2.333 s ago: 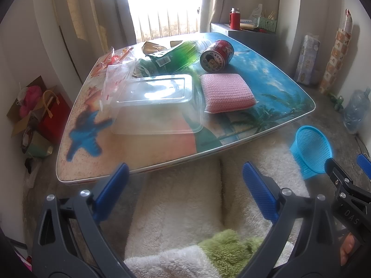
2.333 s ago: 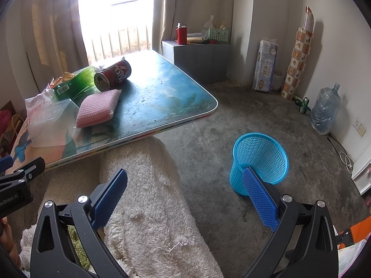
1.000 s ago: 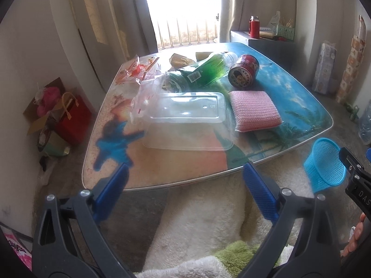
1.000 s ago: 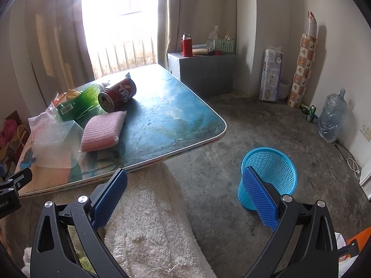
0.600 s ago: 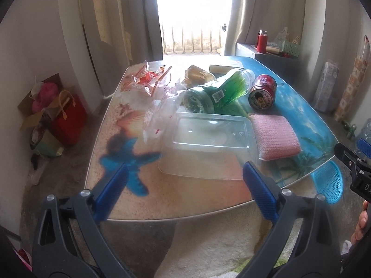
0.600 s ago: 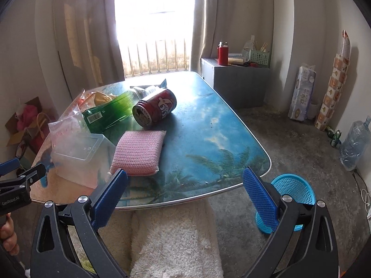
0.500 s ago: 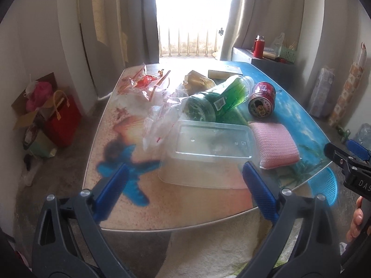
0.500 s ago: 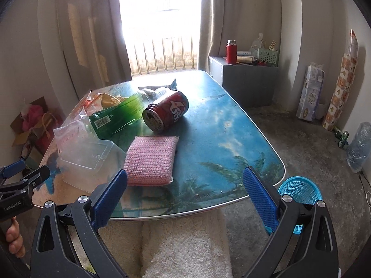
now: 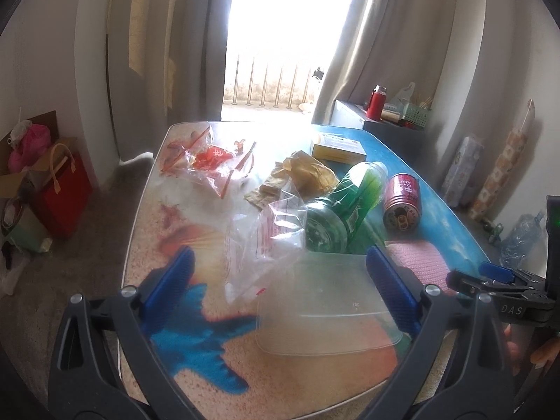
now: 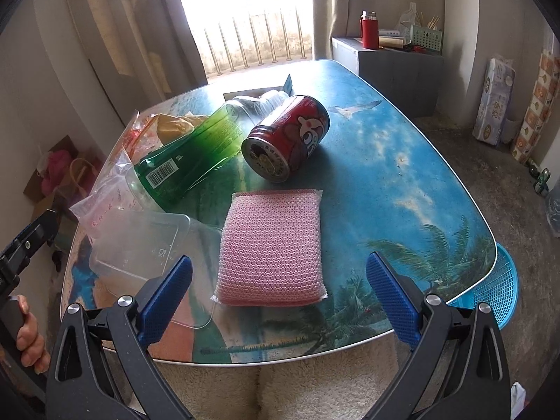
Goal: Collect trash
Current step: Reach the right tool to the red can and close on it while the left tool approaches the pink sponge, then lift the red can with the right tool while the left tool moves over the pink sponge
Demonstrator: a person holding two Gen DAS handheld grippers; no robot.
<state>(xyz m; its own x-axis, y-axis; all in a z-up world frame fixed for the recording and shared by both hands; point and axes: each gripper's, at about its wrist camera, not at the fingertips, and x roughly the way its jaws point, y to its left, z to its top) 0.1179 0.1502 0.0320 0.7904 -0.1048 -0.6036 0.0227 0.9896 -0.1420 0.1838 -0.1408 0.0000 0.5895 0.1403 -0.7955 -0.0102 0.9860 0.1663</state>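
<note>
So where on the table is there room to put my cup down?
The blue half of the table, right of the red can and pink sponge, is bare. So is the near left corner, beside the clear tub. The middle, around the green bottle and bags, is crowded.

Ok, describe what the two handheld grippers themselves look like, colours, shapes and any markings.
Both look alike. The left gripper and the right gripper have black clamp-style arms with triangular cut-outs and silver rivets, ending in blue pads with a dotted texture. The right gripper's side, seen from the left wrist, carries white letters reading DAS. A bare hand grips the left handle; no sleeve shows.
</note>
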